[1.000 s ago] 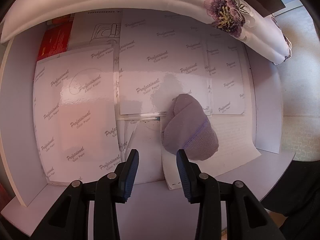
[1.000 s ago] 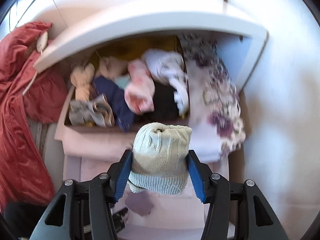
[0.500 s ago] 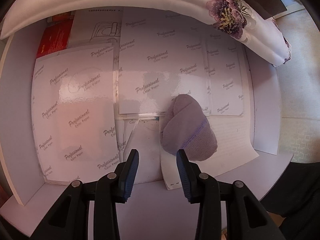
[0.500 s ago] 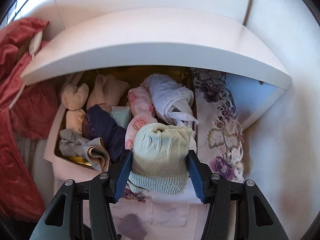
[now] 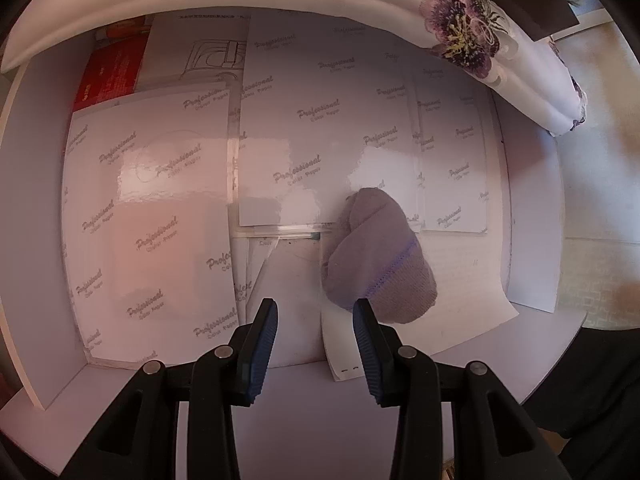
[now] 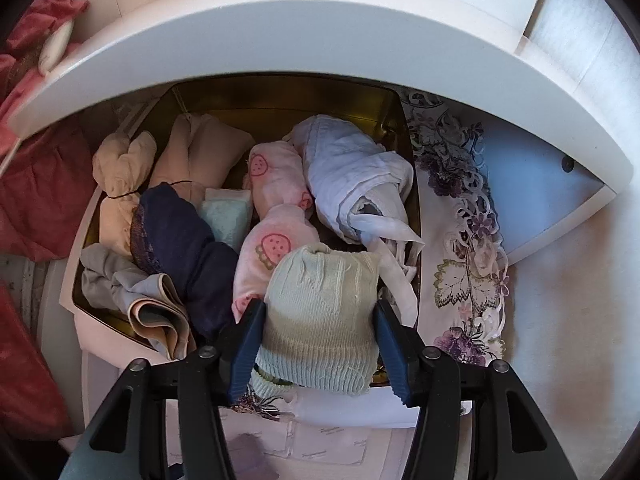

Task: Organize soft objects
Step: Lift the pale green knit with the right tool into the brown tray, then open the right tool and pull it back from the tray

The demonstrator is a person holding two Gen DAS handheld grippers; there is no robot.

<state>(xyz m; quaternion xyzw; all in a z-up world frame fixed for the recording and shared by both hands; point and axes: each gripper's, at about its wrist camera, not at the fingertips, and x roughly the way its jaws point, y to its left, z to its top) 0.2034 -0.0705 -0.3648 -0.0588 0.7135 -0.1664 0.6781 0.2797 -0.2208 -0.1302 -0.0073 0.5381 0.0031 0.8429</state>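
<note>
Right gripper (image 6: 318, 340) clamps pale green knit roll (image 6: 320, 320) over gold tin (image 6: 280, 96); left gripper (image 5: 316, 320) half-open, empty, beside grey sock roll (image 5: 380, 256).

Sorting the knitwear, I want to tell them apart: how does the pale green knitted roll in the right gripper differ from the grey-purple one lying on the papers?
The green roll sits between the fingers of the right gripper, above the tin of clothes; the grey-purple roll lies loose on glossy papers, ahead of the empty left gripper. The green one is pale mint with raised ribs; the grey one is duller, crossed by a thin purple stripe. Both are rolled knits with a ribbed cuff.
</note>
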